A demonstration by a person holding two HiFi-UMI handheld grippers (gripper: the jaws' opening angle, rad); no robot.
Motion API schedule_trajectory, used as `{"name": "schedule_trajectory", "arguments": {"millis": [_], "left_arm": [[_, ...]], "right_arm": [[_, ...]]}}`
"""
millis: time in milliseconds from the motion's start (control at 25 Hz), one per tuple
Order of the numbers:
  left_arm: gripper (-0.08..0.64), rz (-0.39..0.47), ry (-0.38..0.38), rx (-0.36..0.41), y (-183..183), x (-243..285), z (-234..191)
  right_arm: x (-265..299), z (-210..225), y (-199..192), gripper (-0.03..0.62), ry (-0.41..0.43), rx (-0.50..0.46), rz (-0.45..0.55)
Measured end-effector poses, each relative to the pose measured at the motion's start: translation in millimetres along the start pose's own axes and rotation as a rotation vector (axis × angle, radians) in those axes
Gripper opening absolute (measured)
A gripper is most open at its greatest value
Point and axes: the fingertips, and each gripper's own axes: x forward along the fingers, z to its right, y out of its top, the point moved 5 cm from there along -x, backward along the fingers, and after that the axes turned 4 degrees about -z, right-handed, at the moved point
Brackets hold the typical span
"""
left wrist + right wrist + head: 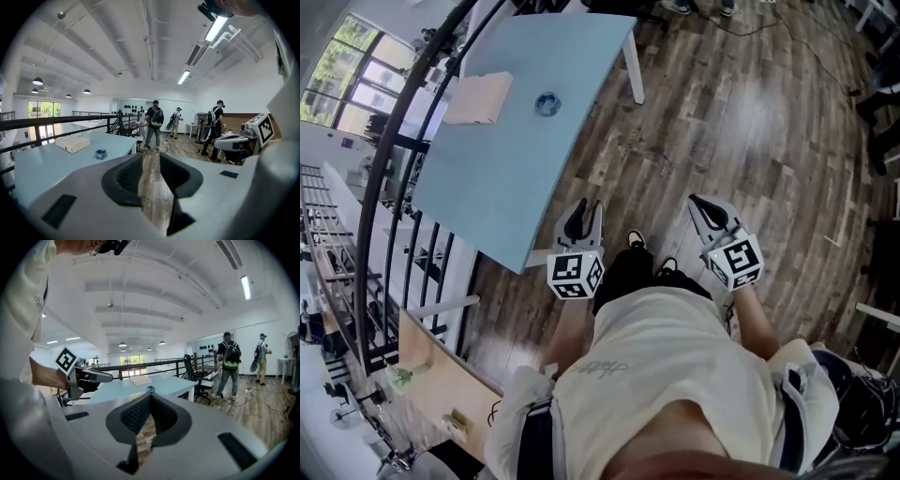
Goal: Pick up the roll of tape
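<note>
On the pale blue table (511,178), a small blue roll of tape (547,103) lies flat beside a closed cardboard box (478,98), near the far end. No readable wording shows on either. The script print on the person's shirt (605,368) is too small to read, and the cubes on the tongs carry only black-and-white square markers.

The left gripper (586,214) is held over the wood floor just off the table's near corner, well apart from the tape. Its jaws stand a narrow gap apart with only floorboards between them. The right gripper (705,208), further right, has its jaw tips touching and holds nothing.

From the left gripper view the tape (101,153) sits ahead and to the left of the jaws. From the right gripper view it (150,389) shows far off, directly above the closed tips. Only the gripper views show people with backpacks (153,123) standing across the room, and only the head view shows the person's own shoes.
</note>
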Motion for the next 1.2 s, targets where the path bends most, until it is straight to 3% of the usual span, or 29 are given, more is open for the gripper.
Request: {"name": "schedule_trajectory", "arguments": {"millis": [360,840,1200], "left_arm": [[0.124,-0.012,0.007,-0.034,6.2,57.0,-43.9],[0.124,0.025,-0.004,-0.058,35.9,143.4,-124.7],[0.124,0.015,0.003,-0.064,46.7,166.4,-158.1]], "right_arm": [[66.0,30.0,19.3,0.006,0.017,-0.021,-0.037],[176.3,68.8,89.3,0.006,0.015,-0.088,-0.017],[217.9,74.0,104.4,0.006,0.017,-0.101,-0.052]]}}
